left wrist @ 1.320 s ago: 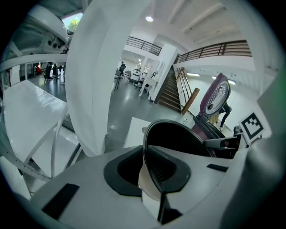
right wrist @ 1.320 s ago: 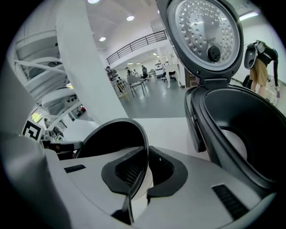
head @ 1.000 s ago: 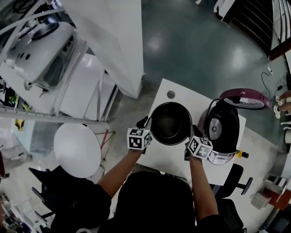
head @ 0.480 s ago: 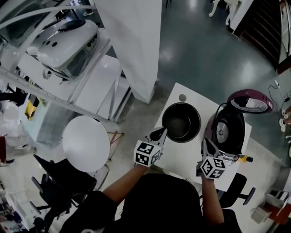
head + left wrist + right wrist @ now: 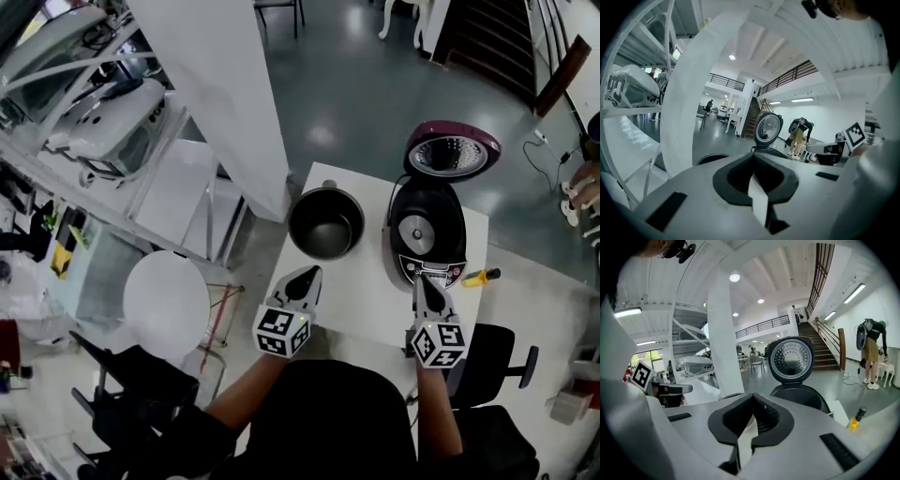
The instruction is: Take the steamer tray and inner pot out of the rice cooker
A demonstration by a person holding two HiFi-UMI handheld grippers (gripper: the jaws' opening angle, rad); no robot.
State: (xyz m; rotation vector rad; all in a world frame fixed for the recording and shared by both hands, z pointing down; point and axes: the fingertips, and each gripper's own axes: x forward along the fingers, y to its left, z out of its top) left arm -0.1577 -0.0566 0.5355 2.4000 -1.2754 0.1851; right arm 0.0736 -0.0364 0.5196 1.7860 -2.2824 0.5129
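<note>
So from my end the white table [image 5: 364, 281] has three things sitting on it. The dark pot [image 5: 325, 222] stands upright on the far-left part, and it looks empty inside. Just behind it there's a small grey round spot [image 5: 327, 184] in the tabletop. Could be a hole or a cap, I can't tell. Right of the pot, not touching it, is the black cooker [image 5: 427, 234] with its purple lid [image 5: 451, 155] swung open toward the far side. A little yellow-handled tool [image 5: 479, 277] lies by the cooker's front right corner, right at the table's edge. The table stands on a glossy grey floor [image 5: 356, 84].
</note>
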